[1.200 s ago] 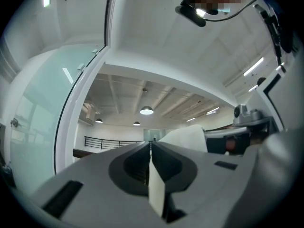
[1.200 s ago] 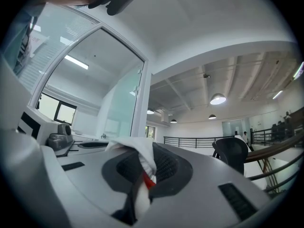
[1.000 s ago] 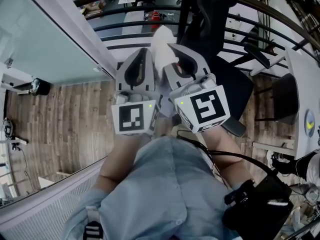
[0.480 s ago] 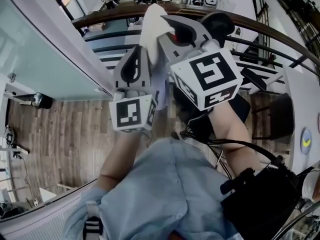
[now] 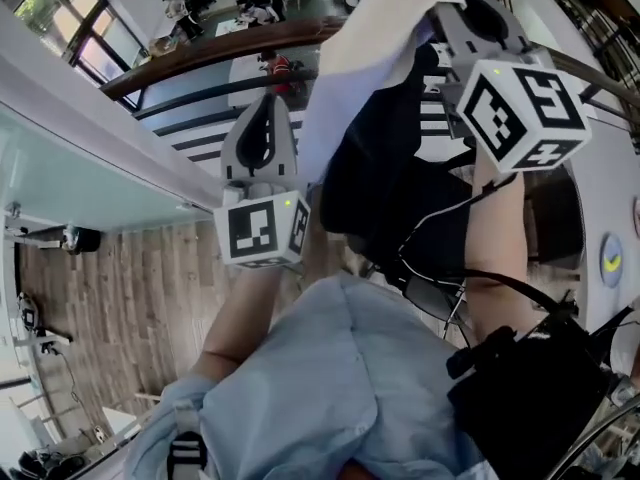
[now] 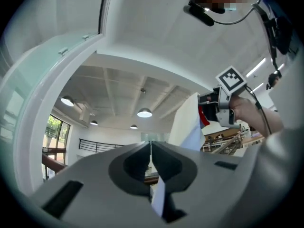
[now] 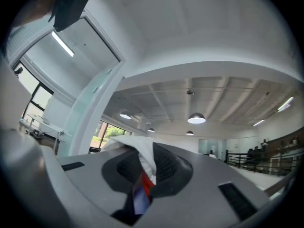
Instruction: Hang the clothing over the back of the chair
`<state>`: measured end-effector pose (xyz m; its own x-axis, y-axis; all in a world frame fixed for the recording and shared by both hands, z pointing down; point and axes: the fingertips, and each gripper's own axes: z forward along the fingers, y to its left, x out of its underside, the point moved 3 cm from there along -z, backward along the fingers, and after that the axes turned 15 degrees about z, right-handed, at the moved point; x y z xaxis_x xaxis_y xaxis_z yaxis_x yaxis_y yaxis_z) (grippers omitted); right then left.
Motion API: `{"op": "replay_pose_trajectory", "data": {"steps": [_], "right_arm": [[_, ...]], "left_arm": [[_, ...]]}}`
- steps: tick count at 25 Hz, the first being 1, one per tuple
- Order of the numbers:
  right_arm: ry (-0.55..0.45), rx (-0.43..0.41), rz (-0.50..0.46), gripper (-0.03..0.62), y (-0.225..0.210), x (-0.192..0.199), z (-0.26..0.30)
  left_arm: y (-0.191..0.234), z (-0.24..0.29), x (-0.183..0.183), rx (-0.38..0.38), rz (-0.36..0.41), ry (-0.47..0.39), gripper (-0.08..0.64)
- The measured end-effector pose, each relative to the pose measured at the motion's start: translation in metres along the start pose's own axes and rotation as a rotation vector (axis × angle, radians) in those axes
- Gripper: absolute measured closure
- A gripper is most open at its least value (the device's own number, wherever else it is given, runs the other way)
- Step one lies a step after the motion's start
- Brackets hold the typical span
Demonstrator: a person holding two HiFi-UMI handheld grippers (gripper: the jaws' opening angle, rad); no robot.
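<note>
- Right claw (image 7: pixel 145 161) is pressed together on a bunch of the white clothing (image 5: pixel 365 53) and holds it high at the top of the head view.
- Left claw (image 6: pixel 151 151) is lower and pinches a thin edge of the same cloth, so it hangs stretched between the two.
- I judge the step to be the carry toward the chair (image 5: pixel 385 178), whose dark back stands just behind the cloth.
- Next move calls for passing the cloth over the top of the back, then lowering it before any release.
</note>
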<state>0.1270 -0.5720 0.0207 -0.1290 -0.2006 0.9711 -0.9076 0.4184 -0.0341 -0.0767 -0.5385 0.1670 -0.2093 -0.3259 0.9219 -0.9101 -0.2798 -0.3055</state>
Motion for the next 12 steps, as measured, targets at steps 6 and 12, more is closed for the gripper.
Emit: {"op": "replay_pose_trajectory", "data": {"steps": [6, 12], "right_arm": [[-0.012, 0.164, 0.102, 0.557, -0.086, 0.078, -0.071], [0.019, 0.208, 0.332, 0.555, -0.092, 0.212, -0.117]], "left_arm": [[-0.032, 0.014, 0.022, 0.071, -0.014, 0.034, 0.541], [-0.06, 0.012, 0.041, 0.12, 0.007, 0.074, 0.541]]}}
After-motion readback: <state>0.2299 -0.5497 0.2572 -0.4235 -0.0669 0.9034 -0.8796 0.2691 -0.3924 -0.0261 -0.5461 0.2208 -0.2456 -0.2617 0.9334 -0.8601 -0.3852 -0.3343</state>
